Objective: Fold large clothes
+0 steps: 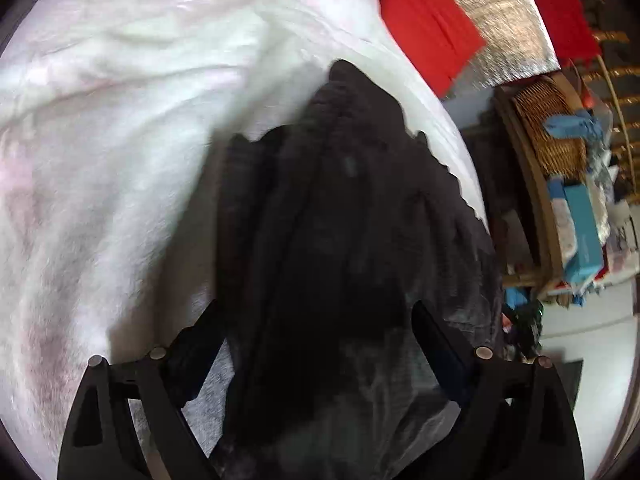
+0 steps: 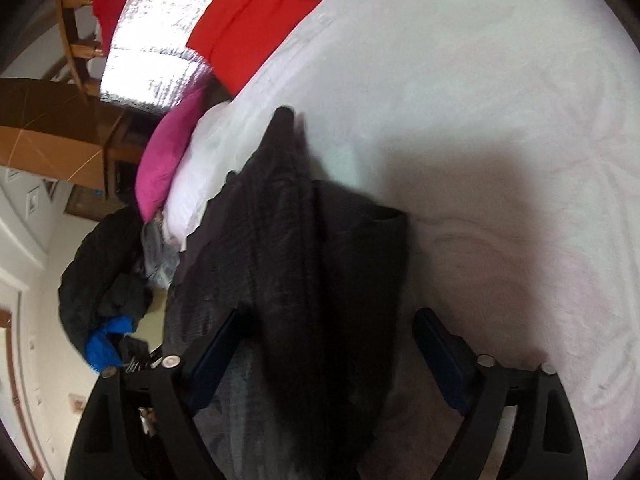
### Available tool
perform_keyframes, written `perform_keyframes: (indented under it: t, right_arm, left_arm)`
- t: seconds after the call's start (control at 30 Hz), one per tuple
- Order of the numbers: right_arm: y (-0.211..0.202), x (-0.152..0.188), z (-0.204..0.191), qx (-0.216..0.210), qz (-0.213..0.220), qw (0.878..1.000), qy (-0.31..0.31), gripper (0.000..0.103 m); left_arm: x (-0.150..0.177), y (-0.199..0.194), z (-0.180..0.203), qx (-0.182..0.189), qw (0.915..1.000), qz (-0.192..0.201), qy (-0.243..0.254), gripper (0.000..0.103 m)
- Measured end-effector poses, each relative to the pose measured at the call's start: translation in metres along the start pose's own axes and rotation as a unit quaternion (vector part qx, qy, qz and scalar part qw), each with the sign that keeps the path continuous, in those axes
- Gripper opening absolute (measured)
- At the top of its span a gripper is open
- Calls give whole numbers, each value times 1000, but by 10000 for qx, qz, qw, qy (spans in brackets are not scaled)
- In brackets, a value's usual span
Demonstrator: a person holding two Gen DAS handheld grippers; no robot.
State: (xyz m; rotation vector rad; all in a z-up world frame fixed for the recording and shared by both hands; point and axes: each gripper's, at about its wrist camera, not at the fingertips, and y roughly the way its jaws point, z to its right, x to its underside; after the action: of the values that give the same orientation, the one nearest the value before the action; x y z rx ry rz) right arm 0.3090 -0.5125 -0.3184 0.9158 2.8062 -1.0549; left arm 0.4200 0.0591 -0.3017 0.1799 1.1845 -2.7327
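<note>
Dark garment (image 1: 332,208) hangs bunched in long folds over the white bedsheet (image 1: 120,140), running down between the fingers of both tongs. Left gripper (image 1: 316,340) and right gripper (image 2: 324,340) both look spread wide with cloth passing through; can't tell if either actually pinches it. Pink pillow (image 2: 168,156) sits at the bed edge, red cloth (image 2: 252,24) beyond it.

The garment (image 2: 296,248) lies on the bed (image 2: 500,120); a pillow (image 2: 168,156) sits at its ten o'clock, at the bed's edge.
</note>
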Motion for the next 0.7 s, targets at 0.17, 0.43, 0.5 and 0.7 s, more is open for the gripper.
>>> perform_keyframes:
  t: [0.17, 0.43, 0.5, 0.7]
  right_arm:
    - [17, -1, -15, -507, -331, 9979, -241, 97]
    - [51, -3, -49, 103, -249, 9989, -379, 64]
    - [51, -4, -56, 197, -128, 9987, -460, 50]
    - [39, -12, -79, 398, 533, 9952, -718, 40]
  left_arm:
    - [-7, 14, 12, 217, 9997, -91, 110, 93]
    - [-13, 20, 24, 353, 9987, 333, 146, 65]
    - [-13, 15, 21, 388, 9981, 455, 127, 51]
    - [-19, 11, 35, 182, 9957, 866, 267, 43]
